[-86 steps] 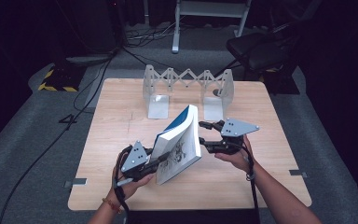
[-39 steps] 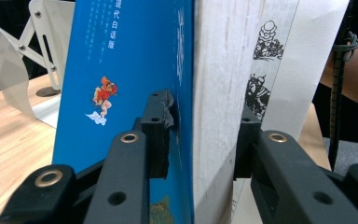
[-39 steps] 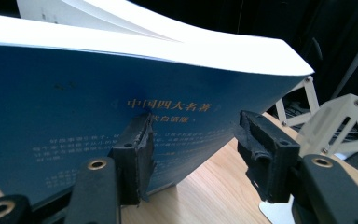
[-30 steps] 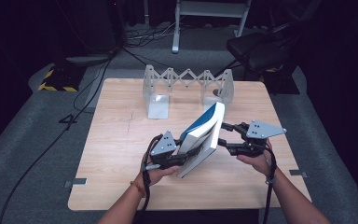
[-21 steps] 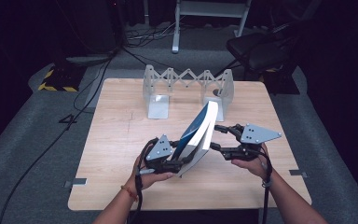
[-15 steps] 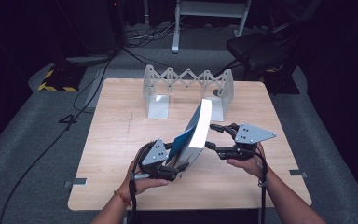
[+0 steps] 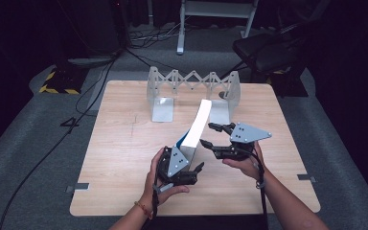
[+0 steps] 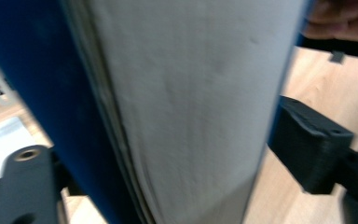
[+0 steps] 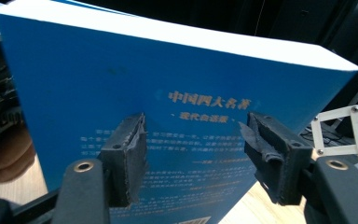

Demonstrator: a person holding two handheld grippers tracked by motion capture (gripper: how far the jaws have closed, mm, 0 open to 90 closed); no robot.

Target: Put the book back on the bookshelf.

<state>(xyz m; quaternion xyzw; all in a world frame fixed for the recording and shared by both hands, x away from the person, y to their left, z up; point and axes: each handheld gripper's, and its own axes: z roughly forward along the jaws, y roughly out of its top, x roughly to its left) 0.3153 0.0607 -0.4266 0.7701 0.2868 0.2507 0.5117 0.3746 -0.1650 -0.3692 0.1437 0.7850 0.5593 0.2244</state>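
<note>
A thick book (image 7: 199,122) with a blue cover stands tilted on the wooden table (image 7: 124,158), its white page edge facing up. My left gripper (image 7: 194,173) is at the book's lower end. In the left gripper view the book (image 8: 182,93) sits between the jaws of the left gripper (image 8: 168,154), which have just been opening and stand close on both sides without a clear squeeze. My right gripper (image 7: 207,134) is open beside the book's right face. In the right gripper view the right gripper (image 9: 196,154) has its pads spread in front of the blue cover (image 9: 168,70), its jaws having just opened a little.
A metal expanding book rack (image 7: 191,81) stands at the table's far edge, with flat end plates (image 7: 162,108) resting on the wood. A dark chair (image 7: 263,48) is behind the table at the right. Cables run over the grey floor at the left.
The book has swung from showing its cover to nearly edge-on and stands steeper. The right gripper has moved left toward it. The left gripper has shifted under the book's lower end.
</note>
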